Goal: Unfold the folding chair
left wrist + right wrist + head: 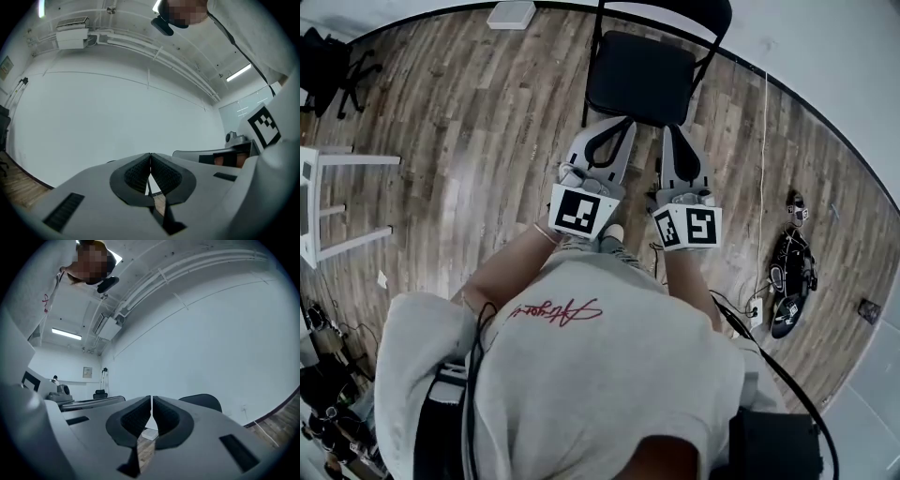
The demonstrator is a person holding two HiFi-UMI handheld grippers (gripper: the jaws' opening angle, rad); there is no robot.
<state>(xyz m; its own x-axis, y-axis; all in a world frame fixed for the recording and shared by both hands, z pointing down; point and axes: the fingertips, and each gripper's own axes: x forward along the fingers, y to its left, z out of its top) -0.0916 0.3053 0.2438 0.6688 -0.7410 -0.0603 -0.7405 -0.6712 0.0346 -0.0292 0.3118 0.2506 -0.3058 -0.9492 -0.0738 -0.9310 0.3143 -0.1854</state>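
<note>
Head view: chair (639,77) standing unfolded at far edge of floor (469,141). Left tongs (617,129) and right tongs (673,133) clenched, empty, side by side near seat's front edge.

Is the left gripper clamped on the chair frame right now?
No, the left gripper has its jaws pressed together with nothing between them, and the folding chair stands on the floor beyond it.

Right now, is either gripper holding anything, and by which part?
Nothing held. The left gripper and right gripper are both shut and empty; the black metal folding chair stands unfolded ahead.
</note>
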